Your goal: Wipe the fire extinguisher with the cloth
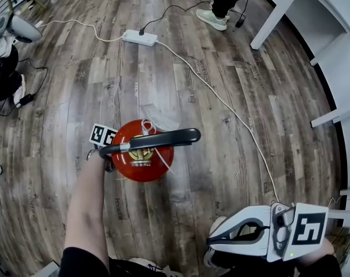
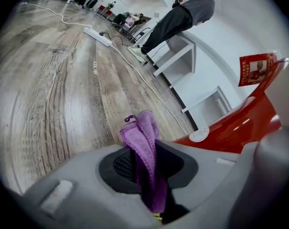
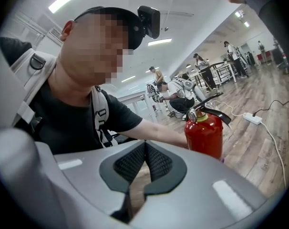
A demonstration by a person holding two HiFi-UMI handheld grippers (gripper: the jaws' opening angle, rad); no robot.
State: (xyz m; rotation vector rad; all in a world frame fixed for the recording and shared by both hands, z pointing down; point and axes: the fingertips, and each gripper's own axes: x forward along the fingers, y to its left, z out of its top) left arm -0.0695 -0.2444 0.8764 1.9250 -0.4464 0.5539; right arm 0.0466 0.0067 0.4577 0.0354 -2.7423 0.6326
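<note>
Stands over a red fire extinguisher [image 1: 141, 157] set upright on the wood-plank floor [image 1: 267, 68], viewed from straight above in the head view with its black lever handle [image 1: 155, 139] lying across the top. Reaches down with a bare forearm [image 1: 85, 206] to the left claw [image 2: 143, 159], held low at the cylinder's left and mostly hidden behind it in the head view apart from a marker cube [image 1: 103, 135]. Pinches a purple cloth [image 2: 144, 132] between that claw's pads, its stitched edge sticking up past the tips. Shows, in the left gripper view, the extinguisher's red body just beside the cloth on the right, with a red tag [image 2: 255, 70] hanging above; no telling whether cloth and metal touch. Carries the right claw [image 3: 145, 149] well apart at the lower right of the head view, jaws pressed together on nothing and aimed back toward the extinguisher and the wearer's dark T-shirt [image 3: 68, 123]. Shares the floor with a white power strip [image 1: 139, 37], a bystander's pale shoe [image 1: 212, 19] and a white counter [image 1: 279, 10] at the upper right.
</note>
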